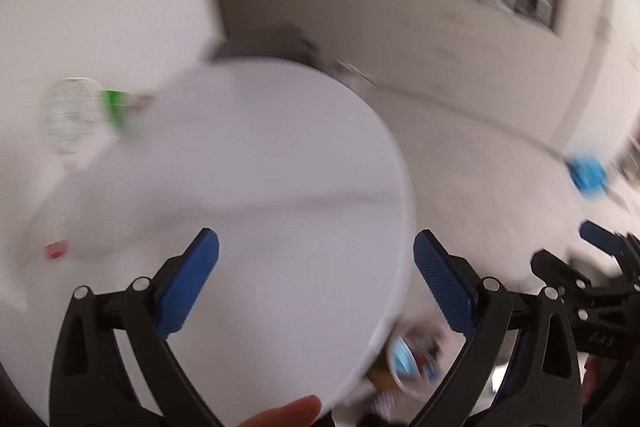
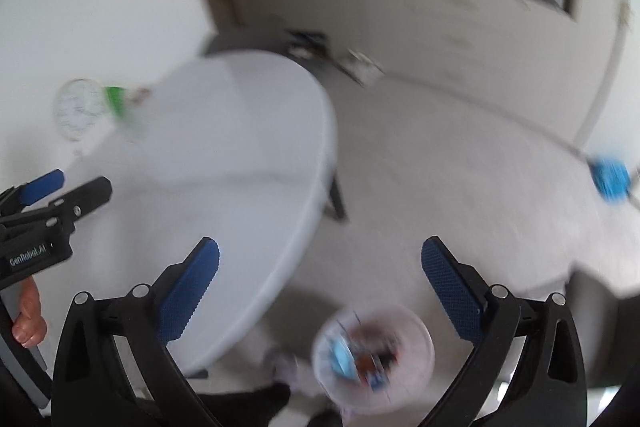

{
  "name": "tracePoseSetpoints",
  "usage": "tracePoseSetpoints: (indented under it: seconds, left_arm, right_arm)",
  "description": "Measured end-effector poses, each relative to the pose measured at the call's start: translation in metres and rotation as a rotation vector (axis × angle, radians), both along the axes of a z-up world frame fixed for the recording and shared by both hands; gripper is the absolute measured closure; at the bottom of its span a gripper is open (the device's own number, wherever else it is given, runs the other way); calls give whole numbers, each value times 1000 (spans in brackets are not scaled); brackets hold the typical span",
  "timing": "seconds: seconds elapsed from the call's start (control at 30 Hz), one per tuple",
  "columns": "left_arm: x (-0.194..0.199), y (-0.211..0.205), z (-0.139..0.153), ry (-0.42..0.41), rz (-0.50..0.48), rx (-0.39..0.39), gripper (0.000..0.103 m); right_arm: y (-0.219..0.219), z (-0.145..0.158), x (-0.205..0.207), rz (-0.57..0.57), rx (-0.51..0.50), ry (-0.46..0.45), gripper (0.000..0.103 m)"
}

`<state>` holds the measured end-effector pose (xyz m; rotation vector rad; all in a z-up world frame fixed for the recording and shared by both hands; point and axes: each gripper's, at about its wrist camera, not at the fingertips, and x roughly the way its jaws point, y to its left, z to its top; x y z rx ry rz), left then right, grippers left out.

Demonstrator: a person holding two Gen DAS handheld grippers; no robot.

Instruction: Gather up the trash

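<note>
Both views are motion-blurred. My left gripper (image 1: 316,259) is open and empty above the round white table (image 1: 260,155). My right gripper (image 2: 320,263) is open and empty, over the table's right edge (image 2: 240,147) and the floor. A round trash bin with colourful rubbish inside (image 2: 372,359) stands on the floor below the right gripper; it also shows in the left wrist view (image 1: 408,351). A small red scrap (image 1: 54,251) lies at the table's left side. The left gripper shows at the left of the right wrist view (image 2: 60,191).
A round mesh racket with a green handle (image 1: 80,115) leans by the white wall left of the table. A blue object (image 2: 610,179) lies on the floor at the right. A table leg (image 2: 336,199) stands under the rim. Pale floor and beige walls lie beyond.
</note>
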<state>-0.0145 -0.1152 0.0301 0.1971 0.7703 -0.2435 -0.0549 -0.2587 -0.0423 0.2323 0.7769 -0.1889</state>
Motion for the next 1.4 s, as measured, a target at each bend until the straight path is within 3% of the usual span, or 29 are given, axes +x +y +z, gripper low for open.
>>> tracePoseSetpoints:
  seconds: [0.2, 0.37, 0.53, 0.87, 1.4]
  left_arm:
    - [-9, 82, 77, -154, 285, -55, 8]
    - [-12, 116, 94, -175, 417, -64, 8]
    - [-4, 124, 83, -121, 434, -90, 8]
    - [16, 123, 49, -33, 407, -88, 8]
    - [24, 127, 46, -21, 394, -95, 8]
  right_arm:
    - [63, 89, 37, 184, -62, -222, 2]
    - [95, 126, 47, 229, -95, -322, 2]
    - [107, 126, 45, 263, -84, -323, 2]
    - [120, 105, 63, 230, -137, -220, 2]
    - [121, 99, 65, 200, -143, -189, 2]
